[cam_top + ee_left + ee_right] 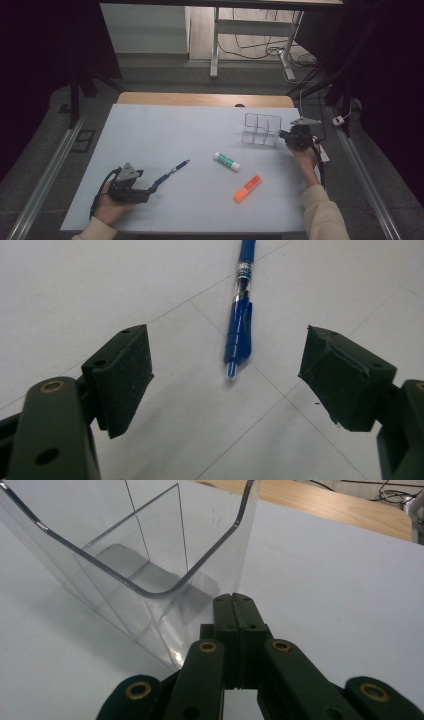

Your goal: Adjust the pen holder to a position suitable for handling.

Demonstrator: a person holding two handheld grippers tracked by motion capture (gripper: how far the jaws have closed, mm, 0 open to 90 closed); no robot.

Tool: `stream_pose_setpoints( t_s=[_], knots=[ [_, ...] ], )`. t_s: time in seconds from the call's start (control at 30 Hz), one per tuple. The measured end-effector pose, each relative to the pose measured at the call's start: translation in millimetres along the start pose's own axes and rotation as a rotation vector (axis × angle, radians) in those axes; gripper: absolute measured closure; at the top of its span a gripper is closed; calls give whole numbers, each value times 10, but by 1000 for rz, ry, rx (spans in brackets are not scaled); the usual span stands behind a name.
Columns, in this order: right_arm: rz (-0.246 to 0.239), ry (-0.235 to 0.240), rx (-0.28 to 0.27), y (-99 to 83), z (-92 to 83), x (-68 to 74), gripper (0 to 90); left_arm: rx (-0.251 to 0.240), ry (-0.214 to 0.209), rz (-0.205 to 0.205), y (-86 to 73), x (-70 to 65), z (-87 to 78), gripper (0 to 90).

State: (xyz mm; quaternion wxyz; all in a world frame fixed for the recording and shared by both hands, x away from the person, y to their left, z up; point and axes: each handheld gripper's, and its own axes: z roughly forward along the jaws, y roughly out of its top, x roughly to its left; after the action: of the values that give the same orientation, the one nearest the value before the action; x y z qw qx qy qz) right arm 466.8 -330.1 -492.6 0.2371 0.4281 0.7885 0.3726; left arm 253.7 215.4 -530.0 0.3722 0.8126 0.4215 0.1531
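Note:
A blue pen lies on the pale blue table top at the near left. My left gripper rests low on the table just behind it, open. In the left gripper view the pen points away from me, its near end level with the gap between the wide-apart jaws of my left gripper. A clear plastic compartment holder stands at the far right. My right gripper is shut, its tips against the holder's near corner wall.
A white glue stick with a green cap and an orange highlighter lie in the middle right of the table. A wooden strip borders the far edge. Desk legs and cables stand beyond the table.

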Motion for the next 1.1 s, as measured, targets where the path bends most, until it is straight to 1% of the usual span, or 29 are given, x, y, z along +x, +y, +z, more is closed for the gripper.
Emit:
stream_pose_setpoints(
  t_s=[0.07,0.53,1.1],
  knots=[
    [-9,4,-6,31,16,46,890,0,0,-1,0,-1,0,210],
    [-9,20,-19,89,81,121,890,3,3,1,1,-9,7,210],
    [-40,46,-24,178,175,290,890,4,4,0,-3,-7,4,211]
  ],
)
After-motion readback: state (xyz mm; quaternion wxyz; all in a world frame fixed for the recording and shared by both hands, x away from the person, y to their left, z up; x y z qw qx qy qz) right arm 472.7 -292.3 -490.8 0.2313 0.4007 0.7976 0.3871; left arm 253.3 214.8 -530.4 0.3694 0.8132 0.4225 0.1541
